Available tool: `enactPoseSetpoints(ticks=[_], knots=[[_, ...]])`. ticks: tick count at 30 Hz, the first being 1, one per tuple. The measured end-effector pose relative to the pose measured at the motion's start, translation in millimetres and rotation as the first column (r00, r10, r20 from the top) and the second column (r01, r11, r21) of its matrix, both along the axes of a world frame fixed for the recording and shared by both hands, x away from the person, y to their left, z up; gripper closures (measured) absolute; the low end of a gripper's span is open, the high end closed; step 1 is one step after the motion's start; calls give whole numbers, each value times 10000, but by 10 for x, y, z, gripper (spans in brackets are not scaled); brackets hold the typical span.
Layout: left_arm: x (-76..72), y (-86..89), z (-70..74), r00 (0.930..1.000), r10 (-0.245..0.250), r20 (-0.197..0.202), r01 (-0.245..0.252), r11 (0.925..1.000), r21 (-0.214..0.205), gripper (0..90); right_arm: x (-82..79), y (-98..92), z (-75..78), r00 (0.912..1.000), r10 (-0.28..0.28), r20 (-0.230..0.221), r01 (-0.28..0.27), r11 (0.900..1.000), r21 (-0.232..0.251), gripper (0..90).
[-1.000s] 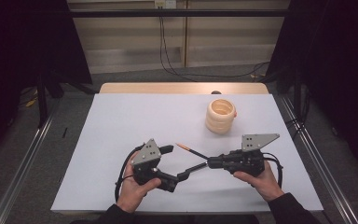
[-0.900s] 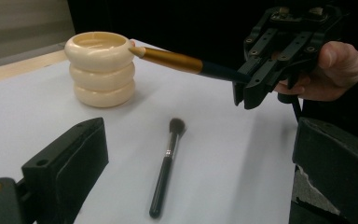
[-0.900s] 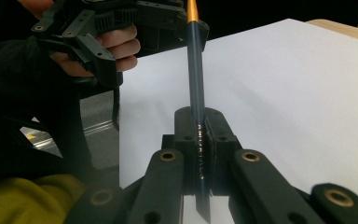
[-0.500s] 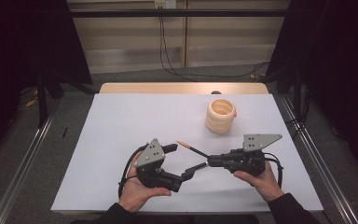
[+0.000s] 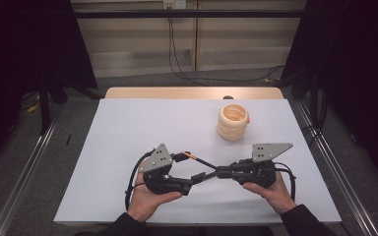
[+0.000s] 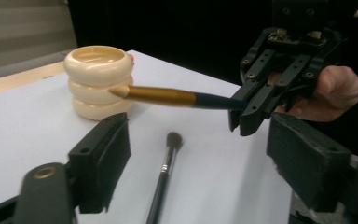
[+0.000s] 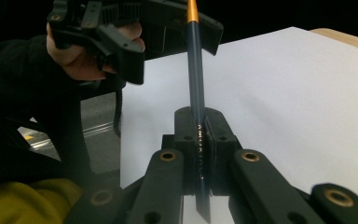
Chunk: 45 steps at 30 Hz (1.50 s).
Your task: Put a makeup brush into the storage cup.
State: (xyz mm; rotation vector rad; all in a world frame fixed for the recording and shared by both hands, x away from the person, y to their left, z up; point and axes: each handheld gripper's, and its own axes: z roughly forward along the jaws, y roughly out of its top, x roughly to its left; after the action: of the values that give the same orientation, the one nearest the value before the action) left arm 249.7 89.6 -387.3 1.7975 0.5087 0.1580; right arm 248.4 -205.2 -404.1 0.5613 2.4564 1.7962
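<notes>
My right gripper (image 7: 200, 135) is shut on the dark blue handle of a makeup brush (image 7: 195, 70) with a gold ferrule. From the left gripper view that brush (image 6: 168, 97) hangs level above the table, its pale tip toward a cream ringed holder (image 6: 98, 79). My left gripper (image 6: 205, 163) is open. A second brush (image 6: 164, 168) with dark bristles lies on the white table between and below its jaws. In the high view the left gripper (image 5: 197, 179) and right gripper (image 5: 220, 172) face each other near the front edge, with the holder (image 5: 233, 123) behind them.
A white sheet (image 5: 142, 128) covers the table, with a strip of bare wood (image 5: 192, 93) along its far edge. Metal rails (image 5: 24, 167) run along both sides. The person's hands (image 5: 145, 199) come in from the front edge.
My left gripper has edged slightly right, toward the right gripper. The right gripper and its held brush have barely moved.
</notes>
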Motion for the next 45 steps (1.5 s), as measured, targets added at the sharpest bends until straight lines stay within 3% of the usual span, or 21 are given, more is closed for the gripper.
enactPoseSetpoints(ticks=[3, 10, 19, 23, 32, 39, 45], knots=[[30, 5, 23, 9998, 90, -161, -94, 9998, -191, 276, 0, 14, -8, 10000, 23, -5, -23, 10000, -32, 851], [73, -8, 44, 9996, 188, -226, -193, 9996, -192, 342, 2, 16, -13, 10000, 19, 49, -19, 10000, -16, 851], [105, -9, 52, 9980, 37, -628, -96, 9954, -949, 433, 24, 1, -15, 9993, -346, 133, 344, 9993, 153, 851], [111, -6, 66, 9983, 108, -579, -160, 9957, -912, 458, 37, 2, -40, 9995, -308, 71, 307, 9994, 127, 851], [82, -4, 102, 9964, -466, -704, 369, 9905, -1328, 555, 10, 53, -70, 9999, -82, 78, 83, 9999, -128, 852], [123, 51, 85, 9915, -839, -997, 657, 9826, -1736, 749, -1, 89, -80, 9998, 156, 94, -153, 9995, -266, 851], [128, 58, 96, 9867, -1221, -1075, 1001, 9765, -1907, 792, -7, 112, -96, 9995, 317, 98, -313, 9990, -332, 849]])
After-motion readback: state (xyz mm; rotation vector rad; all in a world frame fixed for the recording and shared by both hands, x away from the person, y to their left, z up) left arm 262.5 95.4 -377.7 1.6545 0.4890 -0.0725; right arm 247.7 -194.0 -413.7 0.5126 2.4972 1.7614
